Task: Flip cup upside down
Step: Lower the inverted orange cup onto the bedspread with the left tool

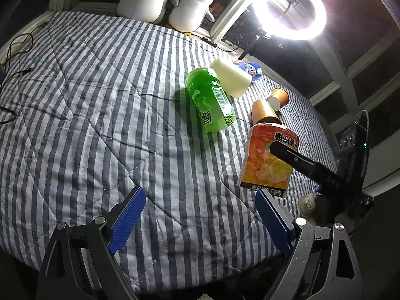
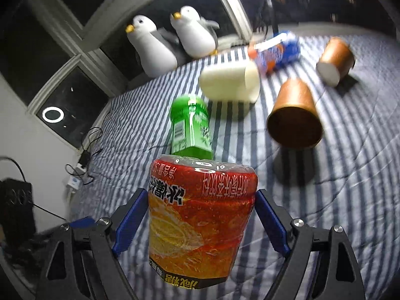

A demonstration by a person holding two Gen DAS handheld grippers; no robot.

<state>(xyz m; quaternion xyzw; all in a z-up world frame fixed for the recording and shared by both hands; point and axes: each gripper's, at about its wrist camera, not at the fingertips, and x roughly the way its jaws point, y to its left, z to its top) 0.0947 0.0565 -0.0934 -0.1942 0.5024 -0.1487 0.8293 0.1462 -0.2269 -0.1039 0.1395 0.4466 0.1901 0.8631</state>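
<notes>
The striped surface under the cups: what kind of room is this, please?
Probably a bedroom, filmed at night. The cups lie on a quilted striped bedspread, two plush penguins sit by dark windows, and a ring light lights the scene.

Bed, striped quilt point(image 1: 100, 115). Two plush penguins point(image 2: 172, 37) at the window side. Ring light point(image 1: 290, 7), lit (its reflection shows in a window pane). Blue snack packet point(image 2: 277, 50) lying near the quilt's far edge. Black cables point(image 1: 15, 57) trailing over one corner of the quilt.
</notes>
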